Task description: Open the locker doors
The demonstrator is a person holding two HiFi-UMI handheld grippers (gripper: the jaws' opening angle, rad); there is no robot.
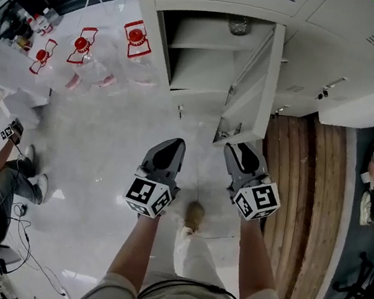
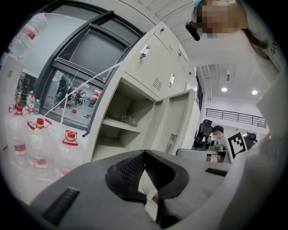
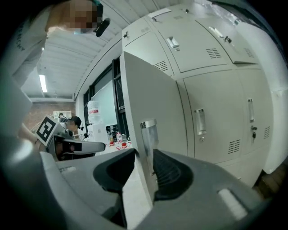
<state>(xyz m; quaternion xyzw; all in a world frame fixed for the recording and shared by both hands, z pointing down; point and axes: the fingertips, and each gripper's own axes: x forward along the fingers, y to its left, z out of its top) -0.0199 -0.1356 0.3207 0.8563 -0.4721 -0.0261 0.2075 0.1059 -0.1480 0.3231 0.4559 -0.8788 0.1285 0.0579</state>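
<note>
My right gripper (image 3: pixel 144 155) is clamped on the free edge of the locker door (image 3: pixel 148 103), pads pressing either side of the sheet right at the metal latch plate (image 3: pixel 149 133). In the head view that door (image 1: pixel 255 86) stands swung well out from the open compartment (image 1: pixel 203 43), centre top of the frame, with the right gripper (image 1: pixel 242 150) at its lower edge. My left gripper (image 2: pixel 144 155) has its tips together with nothing between them, and it hangs idle at lower centre (image 1: pixel 167 151).

The risk I see is the hold itself. It's a thin, smooth panel pinched at the very edge, so if I pull off the door's arc the pads could slide off and the door could swing free. Push too far the other way and the panel would meet the closed lockers (image 3: pixel 211 117) at the right of the frame, knocking their handles (image 3: pixel 200 121) or straining the hinge.

The water bottles (image 1: pixel 81 49) at upper left sit well apart, no worry there. Plenty of doors look shut, so I judge the task is far from finished.
</note>
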